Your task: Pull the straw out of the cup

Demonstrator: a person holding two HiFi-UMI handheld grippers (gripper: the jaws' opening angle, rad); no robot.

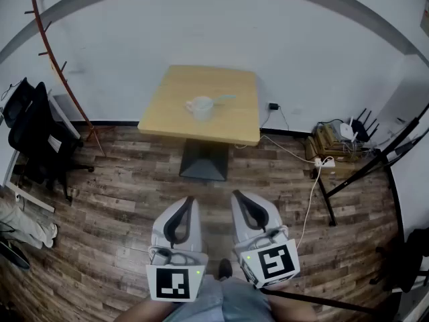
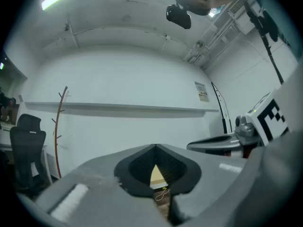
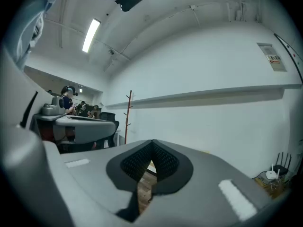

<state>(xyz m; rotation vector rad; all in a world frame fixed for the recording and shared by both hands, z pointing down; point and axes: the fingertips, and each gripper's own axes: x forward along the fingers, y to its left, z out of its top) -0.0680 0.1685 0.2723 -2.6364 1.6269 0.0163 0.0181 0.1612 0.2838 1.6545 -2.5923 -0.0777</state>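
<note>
Wood planks cover the floor [image 1: 114, 200], with a rack [image 1: 57, 66] at ten o'clock in the head view. At six o'clock, close to the person, the left gripper [image 1: 188, 200] has its jaws pressed together on nothing. The table [image 1: 167, 109] stands at twelve o'clock, well apart from both tools; the cup [image 1: 200, 107] sits on it, and the straw [image 1: 224, 98] leans out of it toward three o'clock. The right gripper [image 1: 237, 196], just beside the left, is likewise closed and empty. This looks like the approach step, with the pull not yet begun. Next the person must likely close in on the table, spread one pair of jaws for the straw and steady the cup.
</note>
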